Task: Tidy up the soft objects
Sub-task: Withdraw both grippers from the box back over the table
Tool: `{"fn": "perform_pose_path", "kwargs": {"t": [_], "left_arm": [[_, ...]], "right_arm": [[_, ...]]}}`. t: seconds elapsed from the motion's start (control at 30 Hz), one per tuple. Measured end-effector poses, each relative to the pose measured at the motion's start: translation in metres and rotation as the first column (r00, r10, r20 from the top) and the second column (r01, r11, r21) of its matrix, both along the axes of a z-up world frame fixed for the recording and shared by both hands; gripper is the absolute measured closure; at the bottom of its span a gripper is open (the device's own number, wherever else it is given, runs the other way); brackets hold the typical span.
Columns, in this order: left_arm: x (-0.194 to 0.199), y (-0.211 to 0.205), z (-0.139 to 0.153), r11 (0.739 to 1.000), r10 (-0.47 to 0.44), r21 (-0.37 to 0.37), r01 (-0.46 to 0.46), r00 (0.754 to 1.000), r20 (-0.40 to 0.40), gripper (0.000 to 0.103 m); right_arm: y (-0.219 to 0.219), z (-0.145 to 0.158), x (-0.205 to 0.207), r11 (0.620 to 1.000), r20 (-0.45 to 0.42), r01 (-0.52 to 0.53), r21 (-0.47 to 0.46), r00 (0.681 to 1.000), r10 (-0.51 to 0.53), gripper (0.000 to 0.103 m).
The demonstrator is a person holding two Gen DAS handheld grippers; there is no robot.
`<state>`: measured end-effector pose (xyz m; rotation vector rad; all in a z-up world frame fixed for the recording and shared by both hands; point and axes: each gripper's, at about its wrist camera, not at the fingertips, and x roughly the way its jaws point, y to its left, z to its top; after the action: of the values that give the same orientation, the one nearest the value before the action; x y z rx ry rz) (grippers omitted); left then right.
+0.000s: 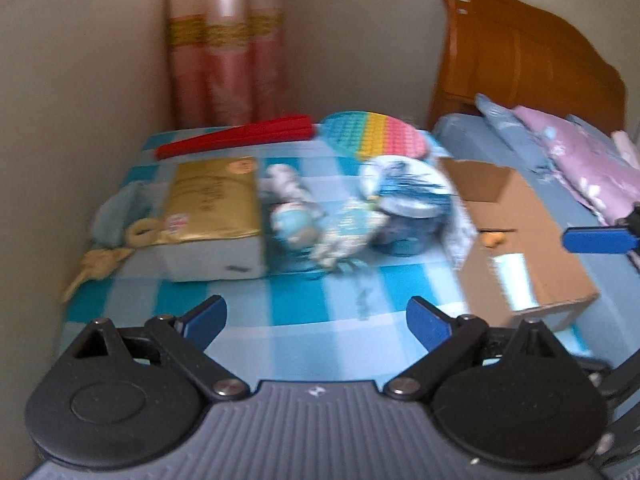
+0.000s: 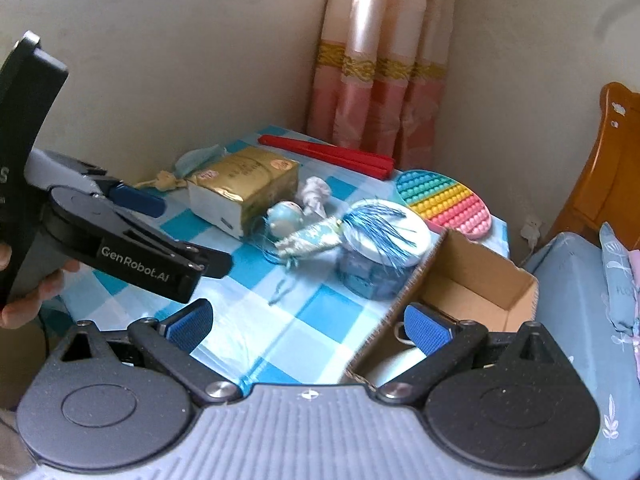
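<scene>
Hovering with its blue pads spread wide and nothing between them, the left hand-held gripper [image 1: 316,316] looks down at the checked surface [image 1: 300,304], which fits an approach toward the clutter ahead and not a carry. The right hand-held gripper [image 2: 308,326] is likewise spread apart and empty, poised over the near corner of the cardboard box [image 2: 476,280], probably because the box is where the soft things are meant to go; something pale and rounded lies inside it just below the right pad, too hidden to name.

Straight ahead of the left hand-held gripper lies the small plush toy [image 1: 290,216], touching the tasselled fabric pouch [image 1: 348,232], whose blue fringe drapes over the lidded jar [image 2: 378,256] beyond it. These soft pieces are all outside the box, so the sorting looks unfinished. Left of the toy sits the gold packet [image 1: 212,200], with a knotted cloth tie [image 1: 100,262] beside it. Farther off, a red folded fan [image 1: 240,138] and a rainbow pop-bubble mat [image 1: 372,138] rest by the curtain [image 1: 226,48]. To the right of the box, pillows [image 1: 560,148] lie on the bed.
</scene>
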<state>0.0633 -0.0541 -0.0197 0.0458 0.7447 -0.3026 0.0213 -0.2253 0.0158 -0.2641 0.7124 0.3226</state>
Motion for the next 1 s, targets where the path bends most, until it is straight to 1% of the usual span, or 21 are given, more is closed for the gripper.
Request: {"fn": "perform_pose_path", "kwargs": {"t": [0.2,0.47,0.6,0.83,1.0], "left_arm": [[0.004,0.033,-0.016,0.996,0.084,0.009,-0.084,0.996,-0.025,0.006],[0.01,0.065,-0.031,0.984,0.176,0.038,-0.176,0.984,-0.006,0.006],[0.013,0.076,-0.038,0.98,0.196,0.039,-0.195,0.98,-0.015,0.006],[0.023,0.093,-0.048,0.97,0.243,0.034,-0.242,0.969,-0.037,0.006],[0.03,0.099,-0.054,0.963,0.265,0.059,-0.262,0.963,-0.043,0.006]], "right_arm": [[0.021,-0.004,0.016,1.0,-0.013,0.014,0.028,1.0,-0.014,0.0],[0.044,-0.012,0.037,0.998,-0.013,0.036,0.052,0.999,-0.035,0.0],[0.052,-0.019,0.049,0.997,-0.014,0.06,0.049,0.998,-0.059,0.0],[0.064,-0.03,0.066,0.997,-0.042,0.05,0.062,0.998,-0.047,0.0],[0.069,-0.036,0.083,0.997,-0.063,0.029,0.067,0.998,-0.024,0.0]]}}
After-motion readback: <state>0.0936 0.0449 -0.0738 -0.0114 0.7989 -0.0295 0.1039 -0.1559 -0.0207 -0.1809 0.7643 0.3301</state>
